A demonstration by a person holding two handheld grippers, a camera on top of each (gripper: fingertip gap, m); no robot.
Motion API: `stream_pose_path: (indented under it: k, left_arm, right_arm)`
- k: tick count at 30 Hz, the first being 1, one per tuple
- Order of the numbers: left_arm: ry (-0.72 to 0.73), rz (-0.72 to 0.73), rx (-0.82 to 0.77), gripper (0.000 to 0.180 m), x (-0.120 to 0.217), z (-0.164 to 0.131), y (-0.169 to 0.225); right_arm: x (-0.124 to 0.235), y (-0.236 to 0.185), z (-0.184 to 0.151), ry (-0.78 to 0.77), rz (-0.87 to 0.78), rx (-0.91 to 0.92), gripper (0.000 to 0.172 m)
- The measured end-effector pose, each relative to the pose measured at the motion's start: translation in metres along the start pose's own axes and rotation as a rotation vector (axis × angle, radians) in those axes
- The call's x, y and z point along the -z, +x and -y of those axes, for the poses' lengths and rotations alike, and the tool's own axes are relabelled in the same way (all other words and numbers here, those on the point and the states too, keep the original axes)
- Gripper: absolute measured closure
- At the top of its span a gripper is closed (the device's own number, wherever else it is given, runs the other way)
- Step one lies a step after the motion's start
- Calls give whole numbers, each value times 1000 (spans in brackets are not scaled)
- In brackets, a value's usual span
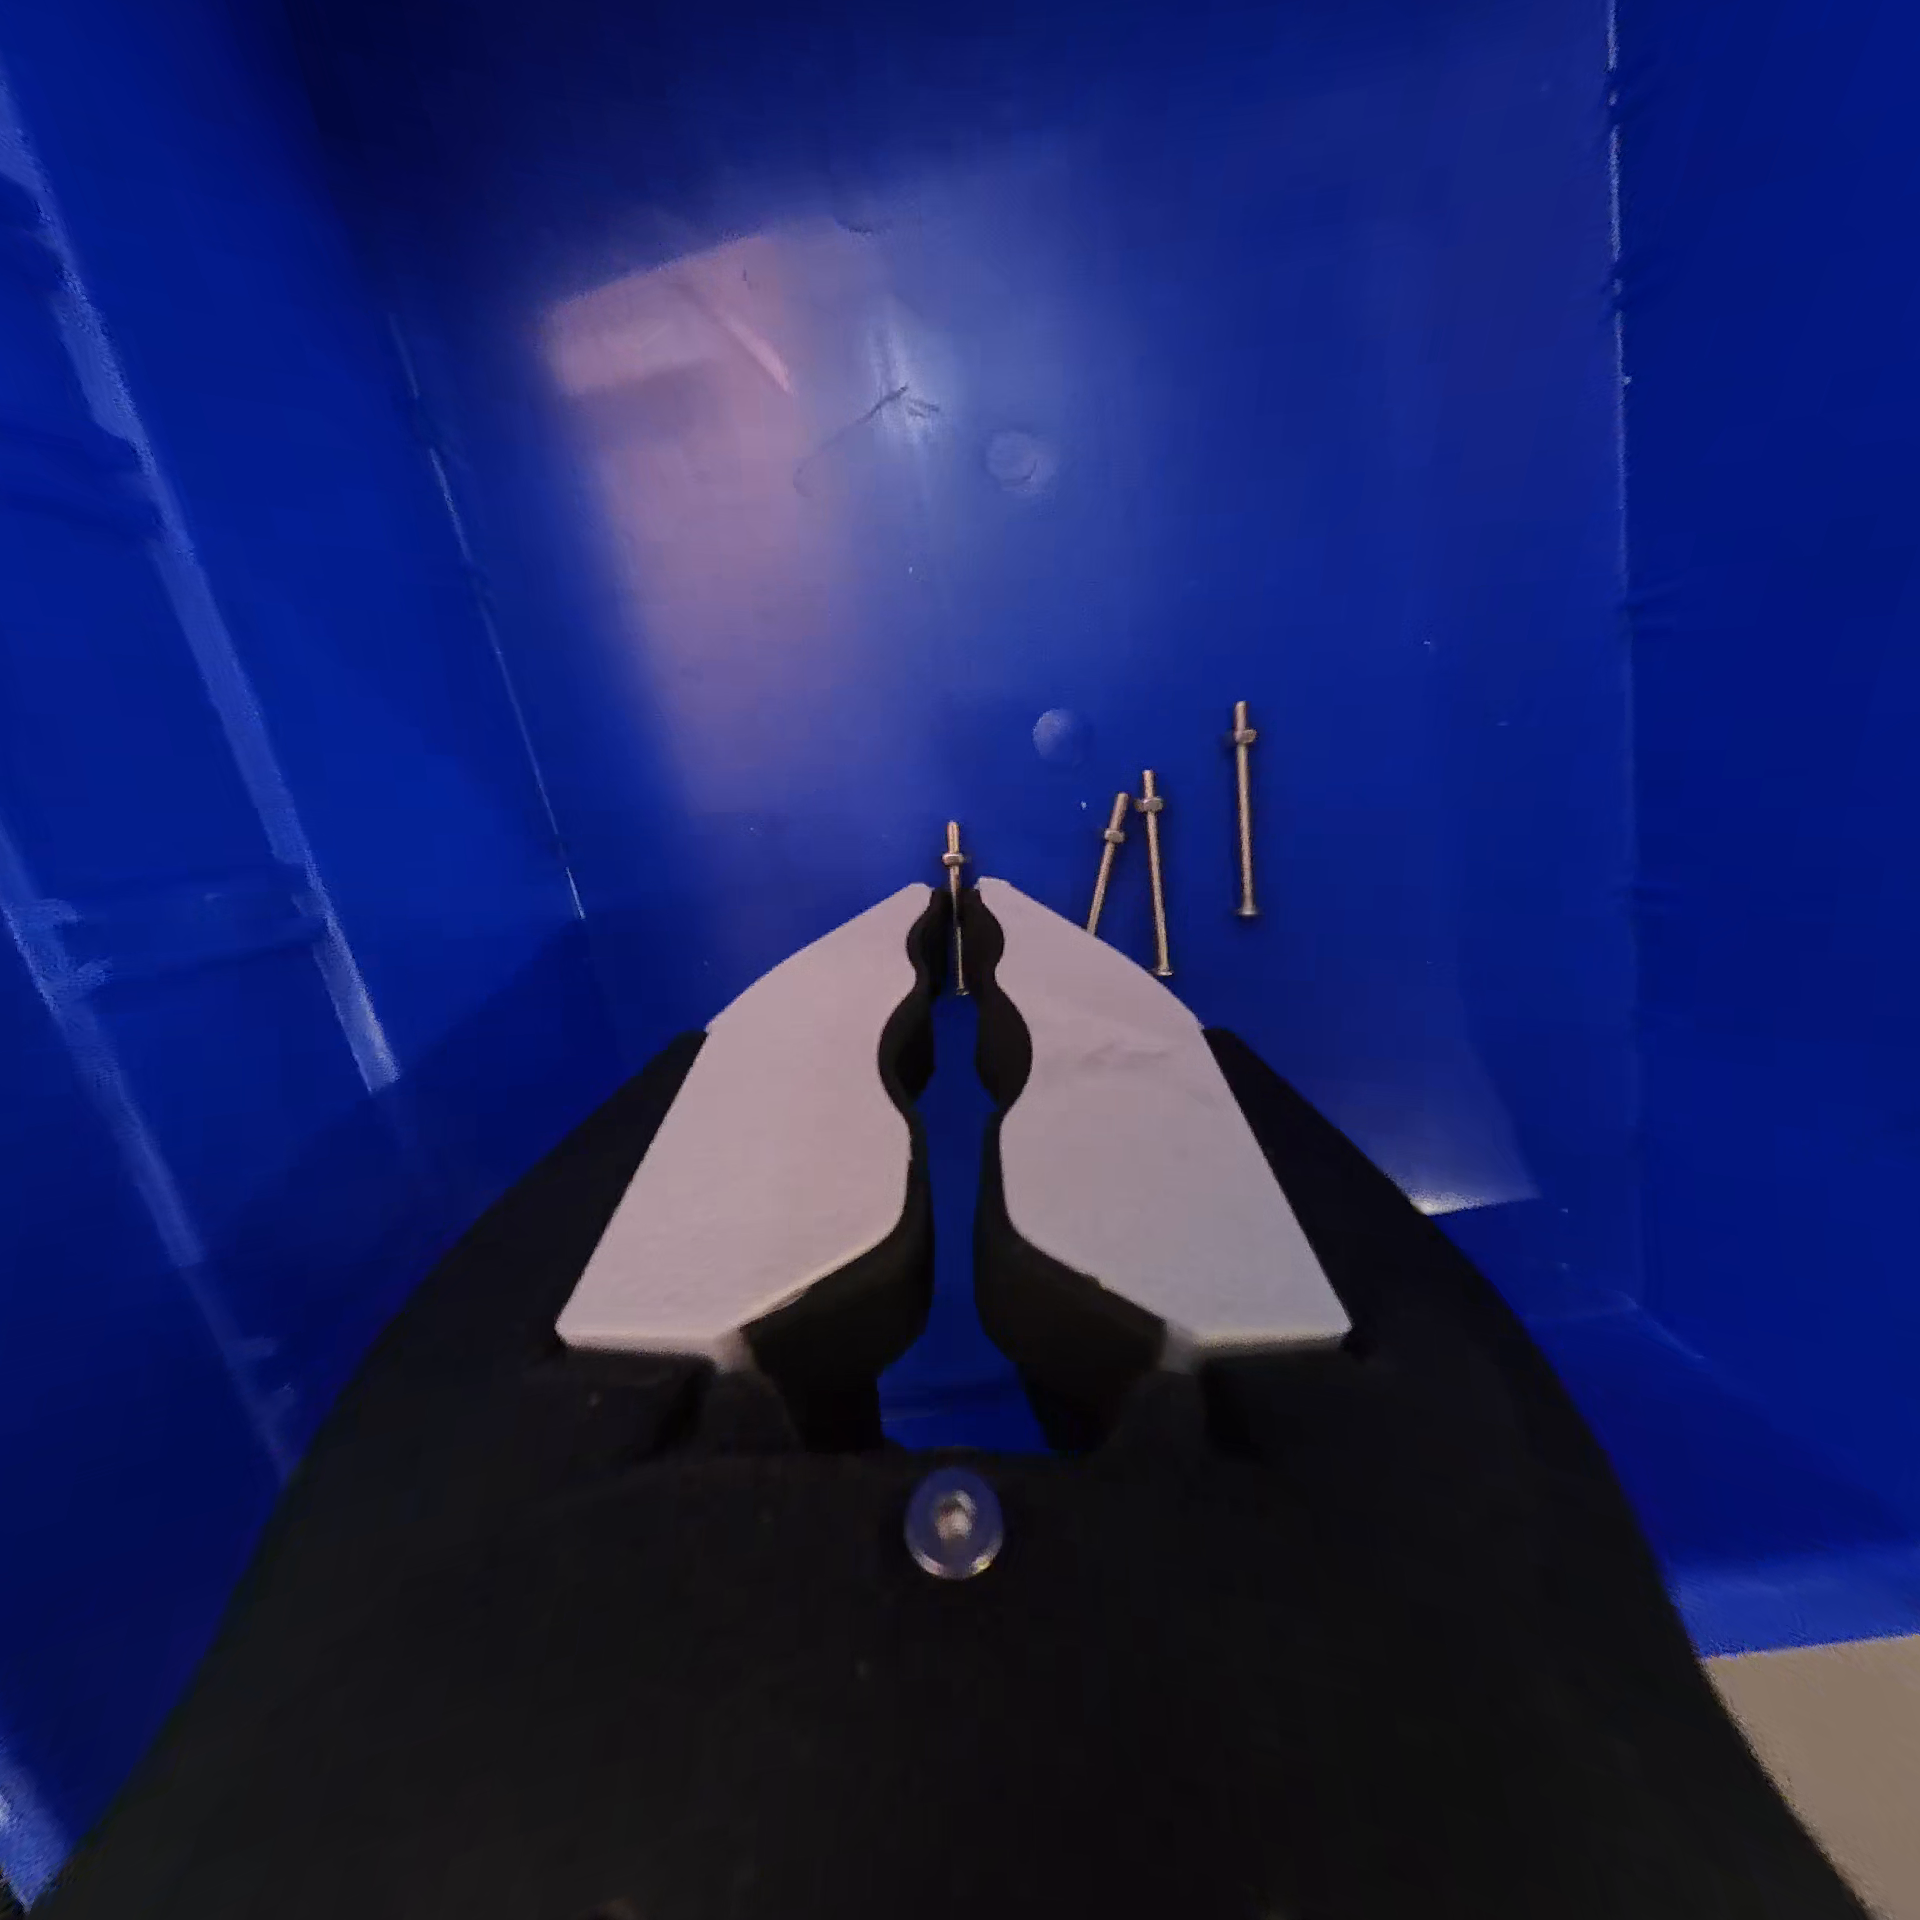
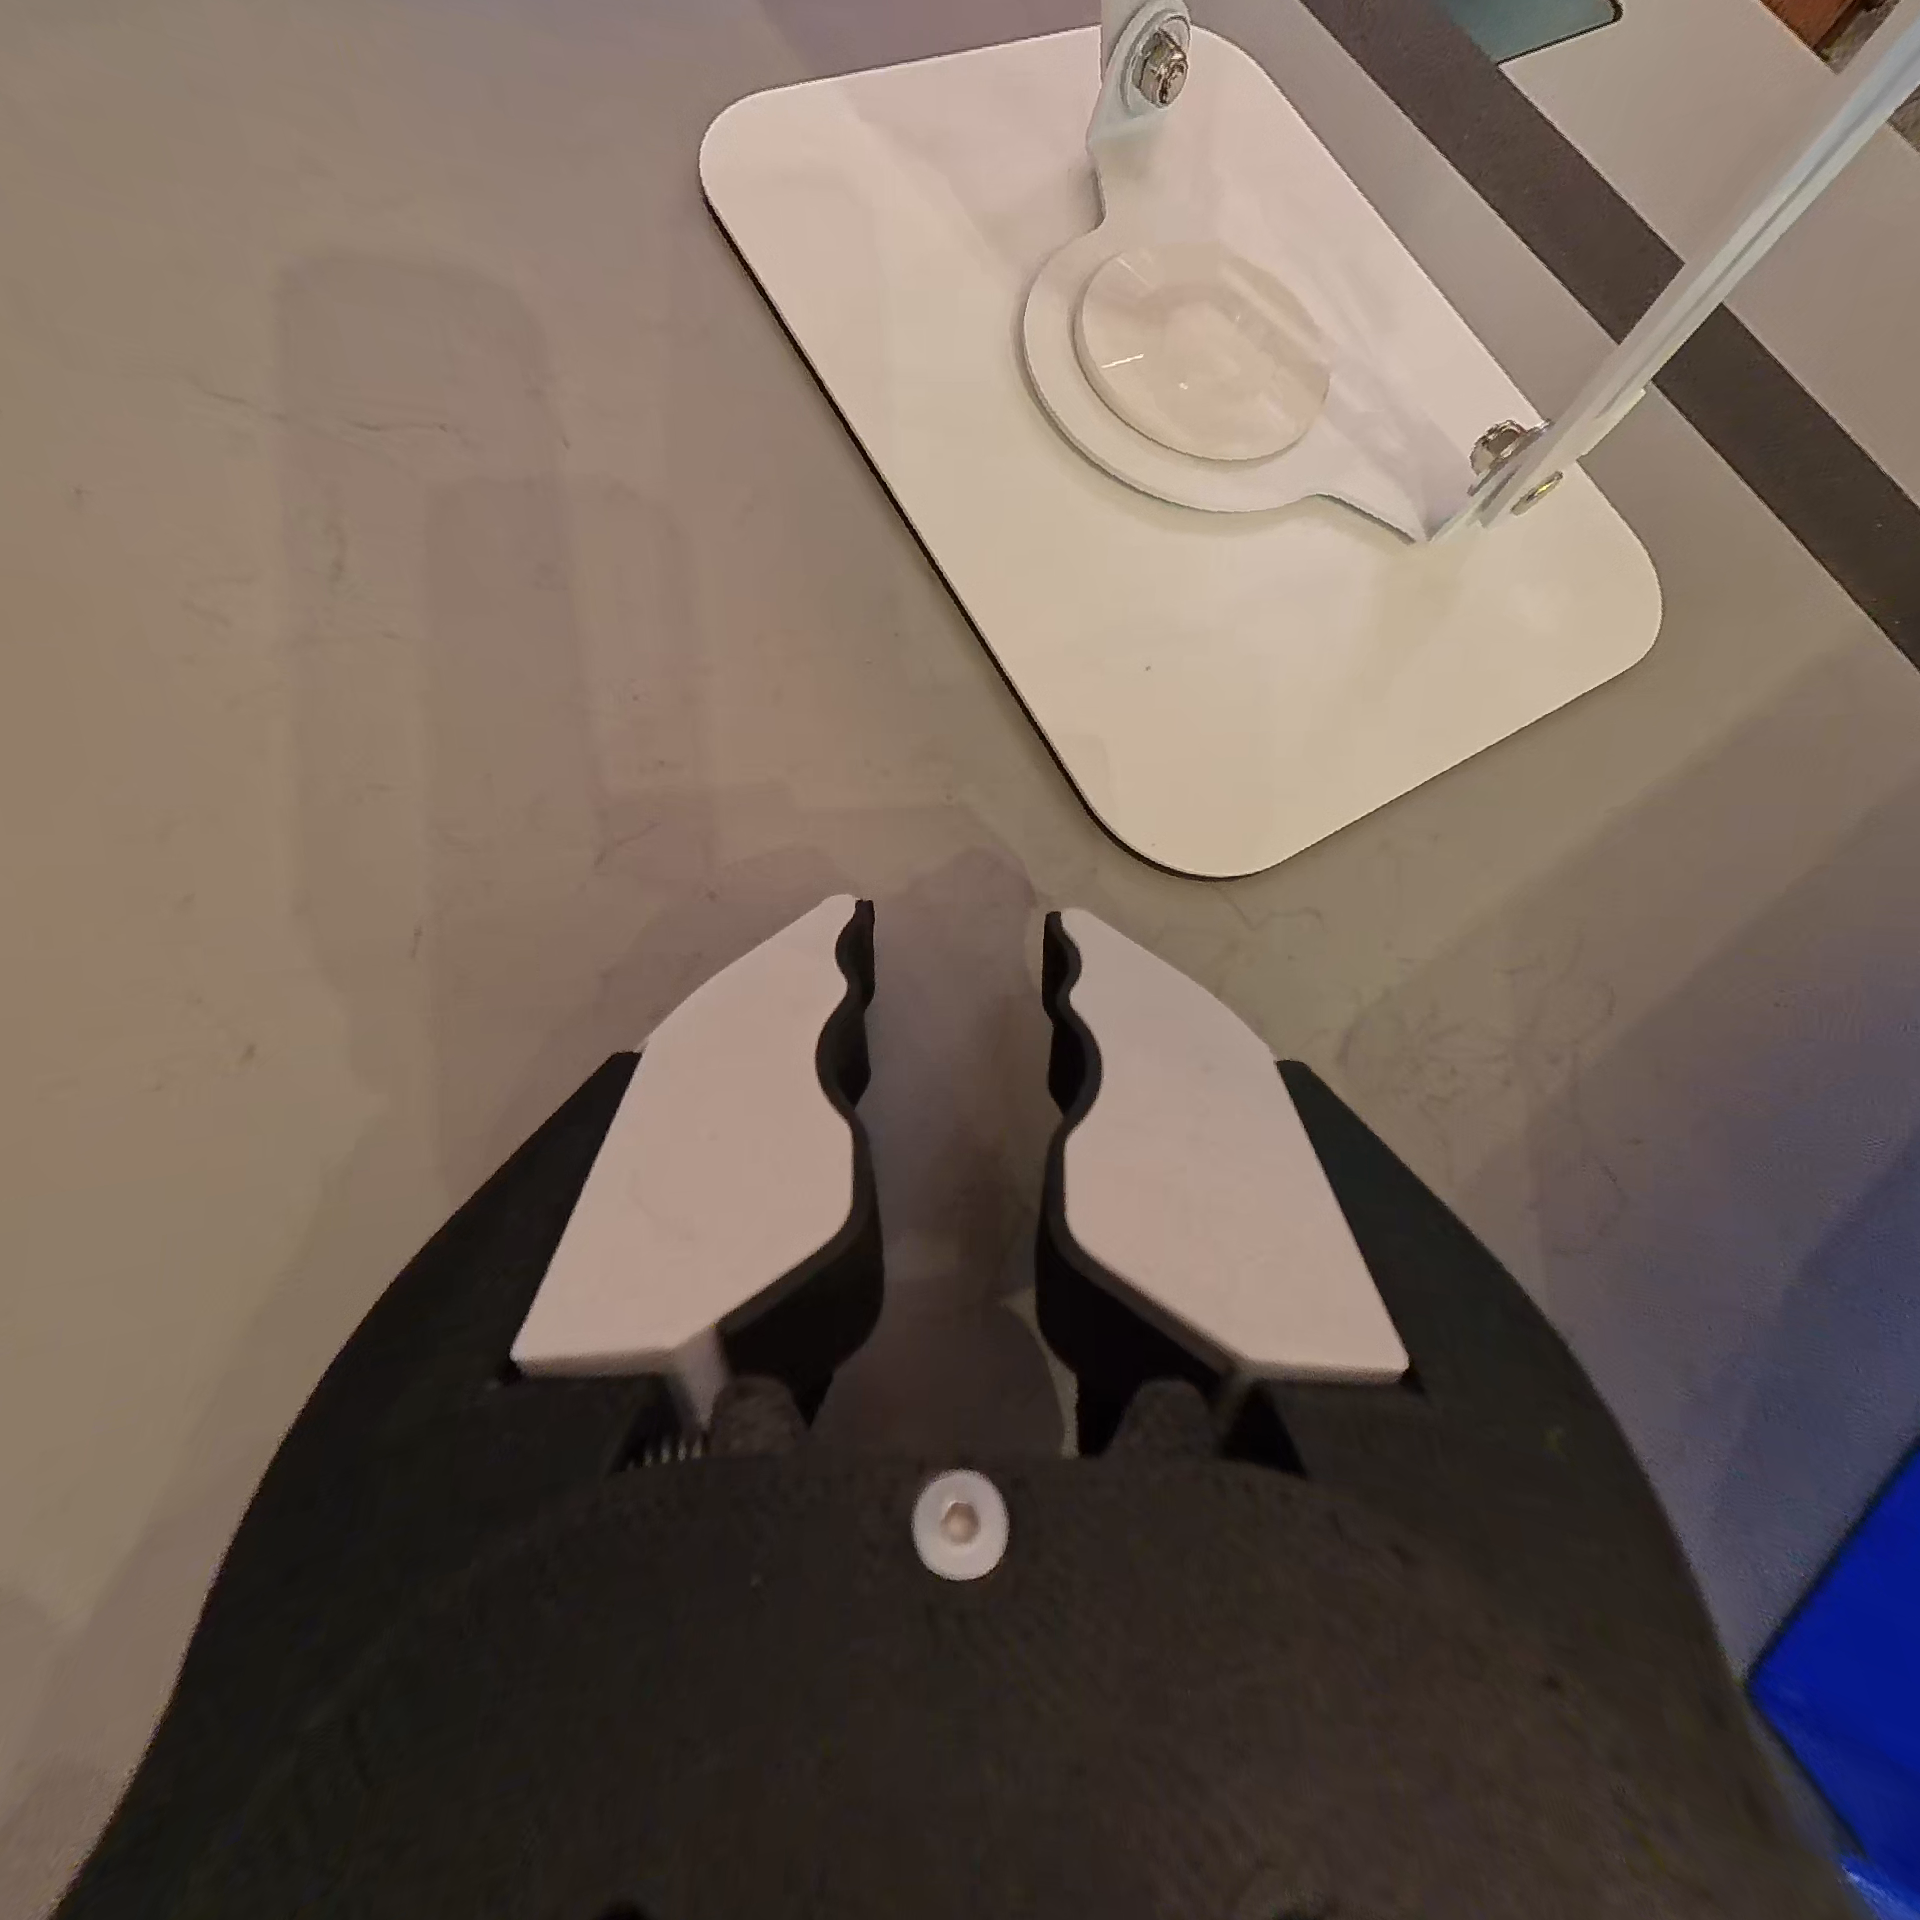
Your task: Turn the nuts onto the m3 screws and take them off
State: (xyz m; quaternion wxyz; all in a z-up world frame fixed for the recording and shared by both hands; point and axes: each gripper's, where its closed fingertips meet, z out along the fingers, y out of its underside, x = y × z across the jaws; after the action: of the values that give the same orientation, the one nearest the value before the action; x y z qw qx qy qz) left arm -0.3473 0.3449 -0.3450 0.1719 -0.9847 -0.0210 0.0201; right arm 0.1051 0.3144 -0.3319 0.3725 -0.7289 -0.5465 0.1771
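Left gripper (image 1: 957,896) nearly closed around a thin metal bolt with a nut (image 1: 955,914) inside a blue plastic bin (image 1: 312,623).
Whether its tips actually press the bolt is unclear; three more bolts (image 1: 1153,873) lie just right on the bin floor. Right gripper (image 2: 958,920) hangs wide open and bare above the grey bench (image 2: 416,623); farther, toward the far right corner, a white stand base (image 2: 1247,675).
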Motion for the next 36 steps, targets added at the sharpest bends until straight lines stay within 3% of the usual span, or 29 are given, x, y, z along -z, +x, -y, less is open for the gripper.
stream_pose_path:
  k: [1,9,16,18,21,25,27,31,36]
  left_arm:
    - [5,8,-10,177,0,0,0]
    - [132,33,-35,178,24,12,0]
    - [479,-122,-60,178,109,21,40]
    - [621,-206,-85,178,141,17,66]
    - [718,-242,-141,179,167,-1,104]
    - [845,-300,-226,179,188,-13,170]
    - [934,-416,-258,179,200,-17,216]
    - [1026,-512,-361,179,202,-23,298]
    - [1103,-756,-450,179,210,-32,374]
  right_arm:
    - [0,0,0,1,0,0,140]
    - [0,1,0,4,-3,-3,141]
    - [3,3,4,40,-5,-18,141]
    - [10,2,14,105,11,-40,141]
    - [28,-5,38,220,23,-16,143]
    - [60,-36,91,426,181,-35,147]
    - [74,-50,115,509,262,-67,148]
    - [92,-55,151,638,375,-157,146]
    - [103,-44,163,730,445,-201,146]
